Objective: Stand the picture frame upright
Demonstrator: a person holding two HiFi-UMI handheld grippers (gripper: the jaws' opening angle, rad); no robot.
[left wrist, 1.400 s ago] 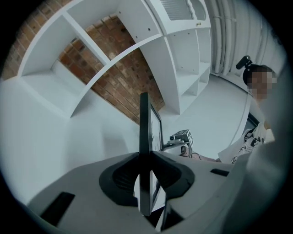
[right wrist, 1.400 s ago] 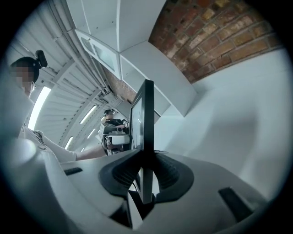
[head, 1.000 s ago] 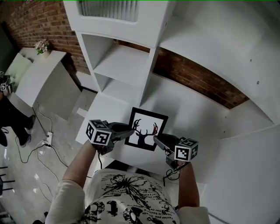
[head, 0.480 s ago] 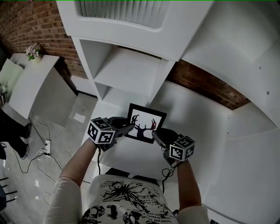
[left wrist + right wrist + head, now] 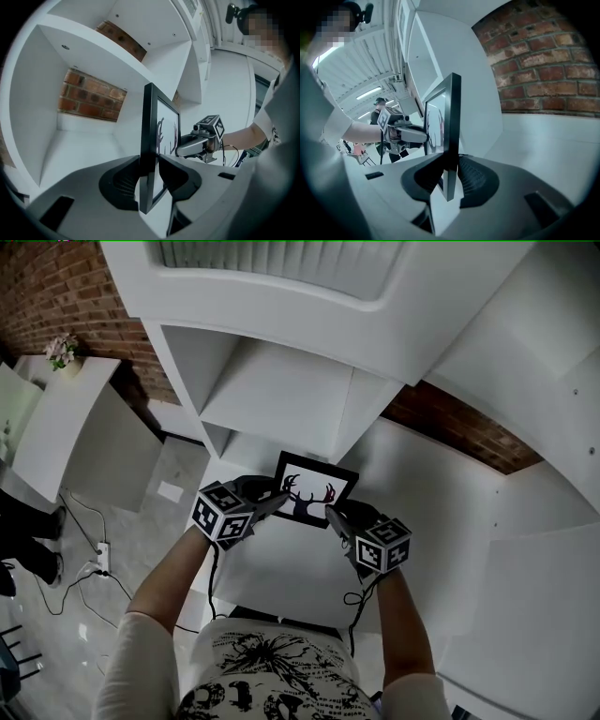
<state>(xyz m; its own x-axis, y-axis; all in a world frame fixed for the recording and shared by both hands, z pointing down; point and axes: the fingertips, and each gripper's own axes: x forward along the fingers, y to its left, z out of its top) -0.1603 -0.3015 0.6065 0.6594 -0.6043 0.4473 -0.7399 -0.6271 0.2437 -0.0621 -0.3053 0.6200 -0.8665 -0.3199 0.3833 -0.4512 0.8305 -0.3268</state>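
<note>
A person holds a two-jaw gripper in each hand, with a picture frame [image 5: 313, 493] pinched between the two. The frame is thin, flat and rectangular, with a smooth black moulding. It holds a white print of a dark antlered deer head touched with red. It stands close to upright, its picture side towards the person.

The left gripper [image 5: 149, 164] takes the frame's left edge and the right gripper [image 5: 451, 164] takes its right edge. Each gripper has grey, rounded jaws lined with ribbed black pads. The left jaws have just been opening a little, and the frame's edge sits between them with a pad on each face. The right jaws are narrow and clamped on the opposite edge in the same way.

Below both grippers lies a smooth, matt white shelf board [image 5: 281, 563]. Beyond the jaws rises a white shelving unit [image 5: 281, 390] with boxy open compartments. Rough red-brown brick wall [image 5: 450, 432] shows behind the unit, ahead of the right gripper. Out past the left gripper is a glossy pale floor with trailing cables [image 5: 94, 549]. Further that way, a small pot of flowers [image 5: 62, 348] sits on a white cabinet.

The grippers' bodies hide the frame's lower edge, so it is unclear whether it touches the board. The frame's back is not visible.
</note>
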